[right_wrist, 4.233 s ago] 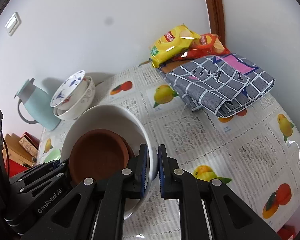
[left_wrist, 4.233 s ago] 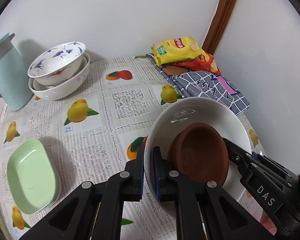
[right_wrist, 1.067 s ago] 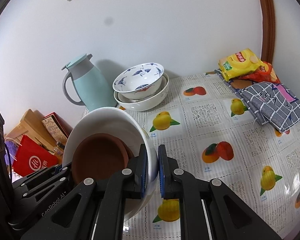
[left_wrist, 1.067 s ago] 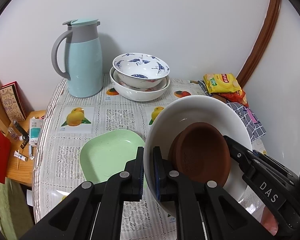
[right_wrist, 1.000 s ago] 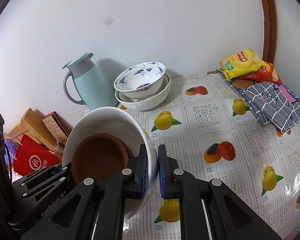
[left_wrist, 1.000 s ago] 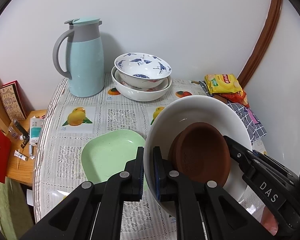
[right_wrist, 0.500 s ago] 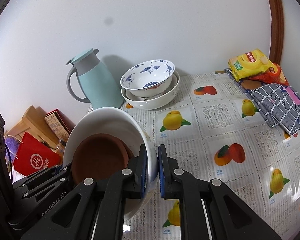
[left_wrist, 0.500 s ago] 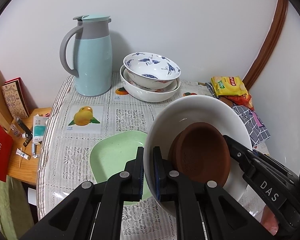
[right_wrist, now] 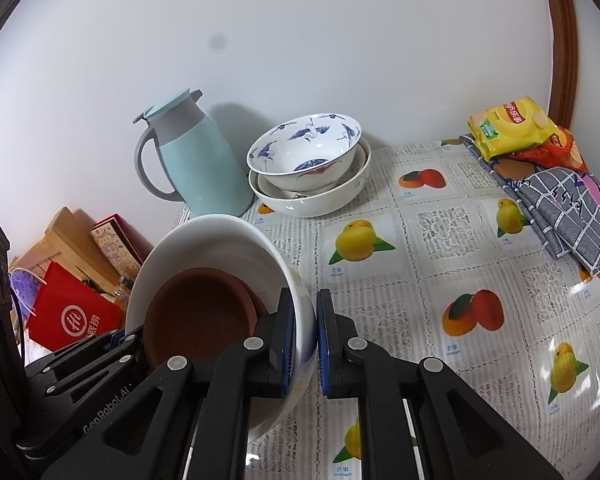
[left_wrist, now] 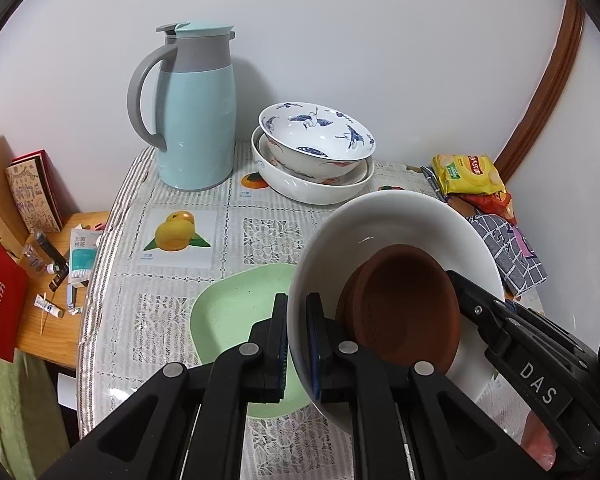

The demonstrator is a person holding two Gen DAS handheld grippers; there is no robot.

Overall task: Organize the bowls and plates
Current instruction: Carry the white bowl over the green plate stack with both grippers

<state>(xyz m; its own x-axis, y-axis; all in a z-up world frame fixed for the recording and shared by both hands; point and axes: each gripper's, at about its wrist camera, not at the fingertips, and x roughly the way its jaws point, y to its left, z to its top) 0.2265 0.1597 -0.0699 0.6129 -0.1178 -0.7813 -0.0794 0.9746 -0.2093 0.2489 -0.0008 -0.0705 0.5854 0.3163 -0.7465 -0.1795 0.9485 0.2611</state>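
Both grippers are shut on the rim of one large white bowl (left_wrist: pixel 396 220), held above the table, with a brown dish (left_wrist: pixel 404 304) lying inside it. My left gripper (left_wrist: pixel 297 336) clamps its left rim; my right gripper (right_wrist: pixel 303 340) clamps the opposite rim of the white bowl (right_wrist: pixel 212 240), where the brown dish (right_wrist: pixel 200 312) also shows. A green plate (left_wrist: pixel 236 308) lies on the table under the bowl's left edge. A blue-patterned bowl (left_wrist: pixel 316 132) is stacked in wider white bowls (left_wrist: pixel 312 188) at the back.
A light blue thermos jug (left_wrist: pixel 196 108) stands at the back left beside the stacked bowls. Snack bags (right_wrist: pixel 516 128) and a folded checked cloth (right_wrist: pixel 568 208) lie at the back right. A low wooden side table (left_wrist: pixel 48 280) with small items stands left of the fruit-print tablecloth (right_wrist: pixel 440 264).
Both grippers have carried the white bowl with the brown dish leftward across the table. The green plate, jug and stacked bowls have come closer and more central.
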